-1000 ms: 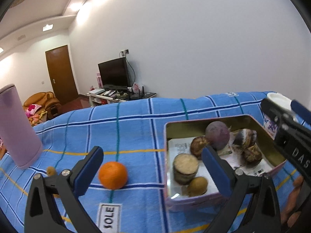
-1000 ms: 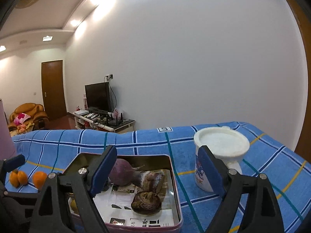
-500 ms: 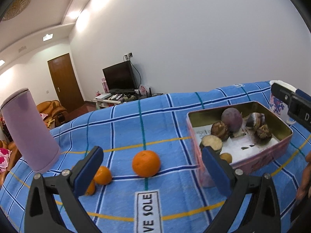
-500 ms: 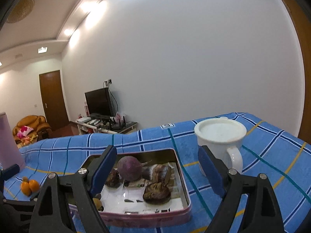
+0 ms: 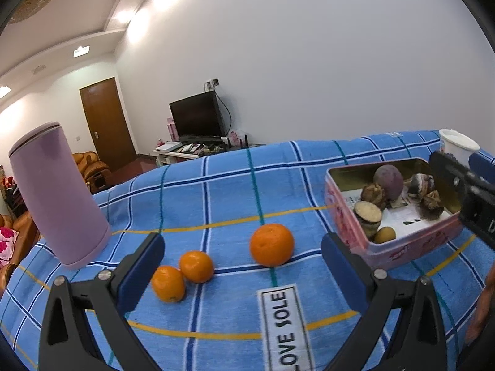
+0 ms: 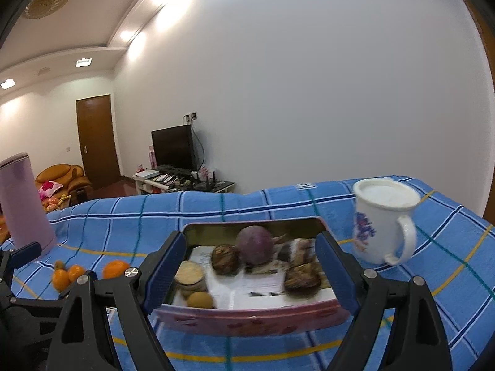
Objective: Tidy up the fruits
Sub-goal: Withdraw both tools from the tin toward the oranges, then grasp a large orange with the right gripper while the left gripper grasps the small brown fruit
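1. The left tongs (image 5: 241, 256) are standing wide open with nothing between the blue pads, hanging over the blue checked cloth (image 5: 216, 198) on the near side of the oranges and to the left of the pink tin (image 5: 399, 247)
2. The right tongs (image 6: 250, 266) are also gaping wide and gripping nothing, their pads (image 6: 168, 266) framing the near long wall of the pink tin (image 6: 247, 318) without pressing on it
3. The largest orange (image 5: 271, 245) is lying on the cloth just left of the tin, apart from it
4. Two smaller oranges (image 5: 196, 266) are sitting further left of the tin, touching each other, the nearer one (image 5: 168, 283) partly behind the left tongs' left pad
5. Inside the tin, a round purple fruit (image 5: 389, 182) is resting toward the far wall among several brown, wrinkled fruits (image 5: 374, 197), on printed paper lining the bottom
6. A cut, pale-faced piece (image 5: 367, 216) and a small yellow-brown fruit (image 5: 385, 235) are lying in the tin's near left corner
7. A white mug (image 6: 383, 219) with a blue pattern is standing just beyond the tin's right end
8. A tall lilac cylinder (image 5: 57, 191) is standing far left of the tin, past the oranges
9. A white label reading LOVE SOLE (image 5: 286, 324) is showing on the cloth nearer than the largest orange
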Tool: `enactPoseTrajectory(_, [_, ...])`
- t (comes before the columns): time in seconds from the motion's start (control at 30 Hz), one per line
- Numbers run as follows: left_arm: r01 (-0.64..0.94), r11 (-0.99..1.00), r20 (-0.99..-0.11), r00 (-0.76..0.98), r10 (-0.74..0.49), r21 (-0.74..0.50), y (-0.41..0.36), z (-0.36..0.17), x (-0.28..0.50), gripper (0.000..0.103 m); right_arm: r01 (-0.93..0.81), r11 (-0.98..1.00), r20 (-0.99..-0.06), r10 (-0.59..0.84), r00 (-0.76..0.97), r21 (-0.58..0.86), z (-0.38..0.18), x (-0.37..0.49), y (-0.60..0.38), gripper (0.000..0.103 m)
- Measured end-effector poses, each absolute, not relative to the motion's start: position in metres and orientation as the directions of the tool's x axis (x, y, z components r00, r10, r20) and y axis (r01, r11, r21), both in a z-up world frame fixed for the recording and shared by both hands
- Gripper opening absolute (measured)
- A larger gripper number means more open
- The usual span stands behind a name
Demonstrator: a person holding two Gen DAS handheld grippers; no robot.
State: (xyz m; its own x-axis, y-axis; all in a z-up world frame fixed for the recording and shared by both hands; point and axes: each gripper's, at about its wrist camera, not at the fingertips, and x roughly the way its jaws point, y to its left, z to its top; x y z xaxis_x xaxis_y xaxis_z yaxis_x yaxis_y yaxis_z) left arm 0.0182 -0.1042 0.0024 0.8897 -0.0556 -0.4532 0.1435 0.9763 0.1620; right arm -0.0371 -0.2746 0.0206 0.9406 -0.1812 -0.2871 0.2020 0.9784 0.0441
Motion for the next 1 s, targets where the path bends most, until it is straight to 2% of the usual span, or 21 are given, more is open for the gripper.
enactPoseTrajectory(0.5, [0.061,0.988,-0.491,0.871,0.017,0.142,-0.042,0.003,0.037,0.103,0.097,0.993,-0.34,-0.068,0.938,0.07,0.015,-0.009,-0.214,0.086])
enactPoseTrajectory(0.67, [-0.024,0.997,-0.511,0.858,0.055,0.067,0.007,0.007,0.055,0.103,0.06,0.997,-0.379,-0.041,0.924,0.039,0.012,0.002,-0.189,0.086])
enactPoseTrajectory(0.87, [-0.168,0.984,-0.552,0.816,0.17,0.055,0.058,-0.005,0.076,0.102,-0.005,1.0,-0.421,0.003,0.907,-0.004,0.007,0.015,-0.163,0.086])
enactPoseTrajectory(1.0, [-0.213,0.976,-0.565,0.801,0.197,0.037,0.077,-0.007,0.08,0.102,-0.043,0.999,-0.495,0.044,0.868,0.012,0.0,0.033,-0.15,0.086])
